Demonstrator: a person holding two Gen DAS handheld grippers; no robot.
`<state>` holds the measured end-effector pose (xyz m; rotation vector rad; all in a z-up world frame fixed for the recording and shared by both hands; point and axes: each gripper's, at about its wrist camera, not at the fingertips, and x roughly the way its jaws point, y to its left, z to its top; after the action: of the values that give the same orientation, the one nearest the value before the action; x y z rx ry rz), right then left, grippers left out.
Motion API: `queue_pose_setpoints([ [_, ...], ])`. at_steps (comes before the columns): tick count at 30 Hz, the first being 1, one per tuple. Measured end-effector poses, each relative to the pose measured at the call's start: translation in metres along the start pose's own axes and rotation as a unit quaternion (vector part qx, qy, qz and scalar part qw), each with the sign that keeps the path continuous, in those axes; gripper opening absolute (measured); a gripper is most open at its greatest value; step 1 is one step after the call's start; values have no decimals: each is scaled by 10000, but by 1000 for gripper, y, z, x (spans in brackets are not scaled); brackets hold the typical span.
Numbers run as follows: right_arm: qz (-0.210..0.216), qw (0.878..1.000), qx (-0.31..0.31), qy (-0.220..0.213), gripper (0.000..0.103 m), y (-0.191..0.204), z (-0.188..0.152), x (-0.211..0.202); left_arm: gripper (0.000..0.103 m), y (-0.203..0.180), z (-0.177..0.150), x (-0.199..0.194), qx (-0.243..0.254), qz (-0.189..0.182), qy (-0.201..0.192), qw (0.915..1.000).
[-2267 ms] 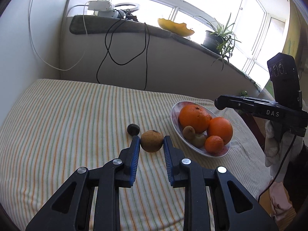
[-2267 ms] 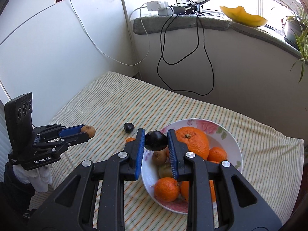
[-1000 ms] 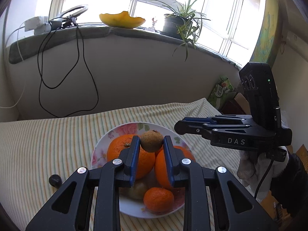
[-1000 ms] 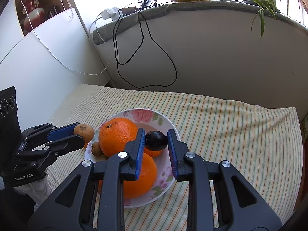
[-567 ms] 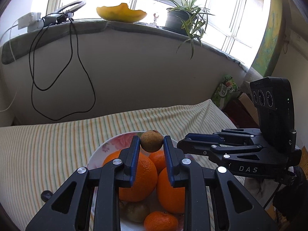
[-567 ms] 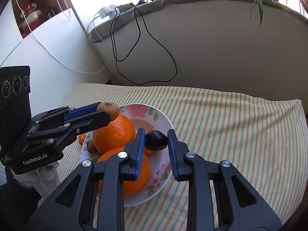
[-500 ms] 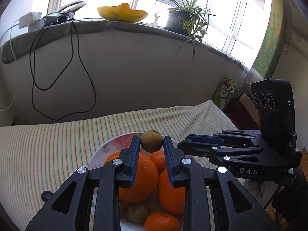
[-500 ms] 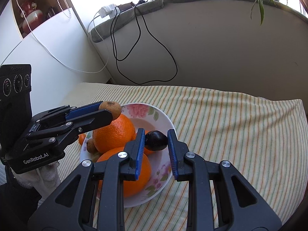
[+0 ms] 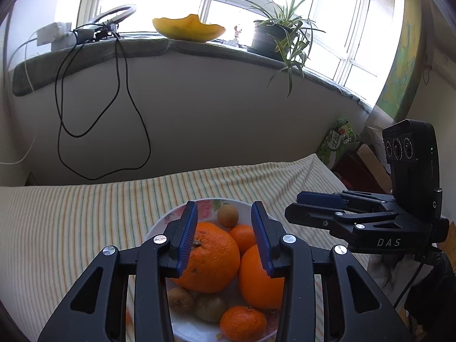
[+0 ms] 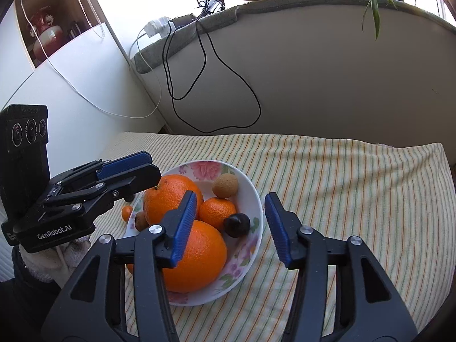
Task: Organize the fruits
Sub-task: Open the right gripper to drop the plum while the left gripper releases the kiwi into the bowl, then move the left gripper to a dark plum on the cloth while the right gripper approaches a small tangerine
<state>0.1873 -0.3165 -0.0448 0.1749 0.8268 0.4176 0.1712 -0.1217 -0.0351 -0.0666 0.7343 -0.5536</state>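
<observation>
A white floral bowl on the striped cloth holds two big oranges, small tangerines, small brown fruits, a round brown fruit and a dark plum. The brown fruit also shows in the left wrist view. My left gripper is open and empty above the bowl. My right gripper is open and empty, just above the bowl's right side. The left gripper also shows in the right wrist view.
A small tangerine lies on the cloth left of the bowl. A grey wall with hanging black cables rises behind the table. The sill holds a yellow dish and a potted plant.
Both grippers have opened. The brown fruit has dropped from my left gripper into the bowl's far side. The plum has dropped from my right gripper into the bowl.
</observation>
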Motion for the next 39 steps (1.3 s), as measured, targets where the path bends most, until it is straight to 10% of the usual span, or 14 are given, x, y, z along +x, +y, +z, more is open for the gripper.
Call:
queue_pose_setpoints([
  [15,-101,9996,41,-277,63,16,-4,-37,37,-9,-6,-42,70,37,-288,9996],
  [39,-203,9968,-630,-444,90,87,-19,-69,71,4,-22,-103,115,430,-636,9970],
])
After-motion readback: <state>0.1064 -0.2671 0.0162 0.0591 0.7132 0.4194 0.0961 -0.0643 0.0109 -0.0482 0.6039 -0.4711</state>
